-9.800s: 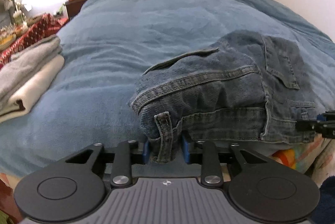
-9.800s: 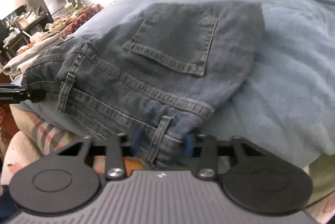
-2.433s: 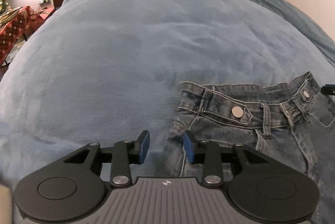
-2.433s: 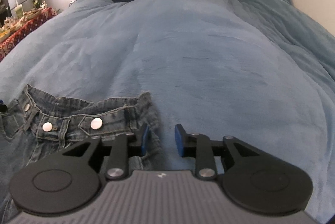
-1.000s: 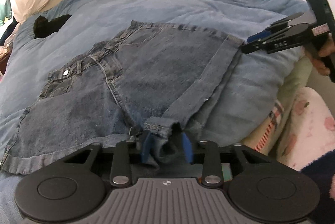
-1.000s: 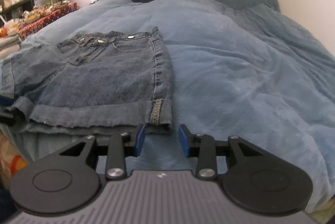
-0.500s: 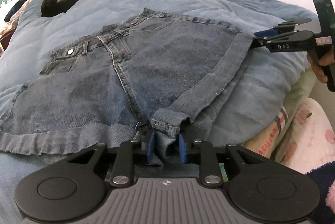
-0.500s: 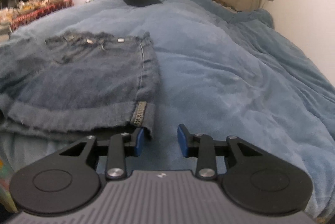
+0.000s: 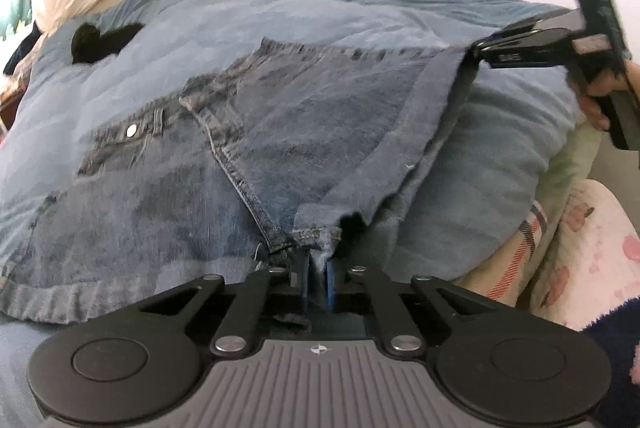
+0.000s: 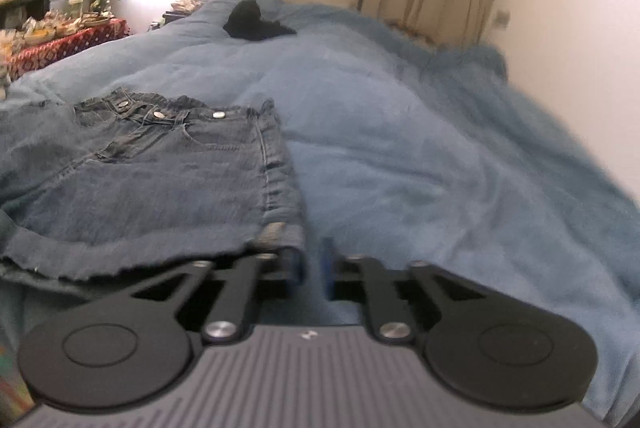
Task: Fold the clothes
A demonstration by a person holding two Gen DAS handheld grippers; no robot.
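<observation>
Denim shorts [image 9: 280, 132] lie flat on the blue bedcover [image 10: 440, 148], waistband at twelve o'clock, while the left gripper [image 9: 318, 282] has just clamped the crotch hem and the right gripper [image 10: 312, 264], nearly closed, appears to pinch the outer leg-hem corner.

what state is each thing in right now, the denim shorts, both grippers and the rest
blue denim shorts: spread flat, front up, not yet folded
left gripper: jaws have just been closing, shut on the shorts' crotch hem
right gripper: jaws have just been closing, pinching the outer leg-hem corner
fluffy blue blanket: spread over the bed, under the shorts
black cloth: crumpled, lying far up the blanket, apart from the shorts
</observation>
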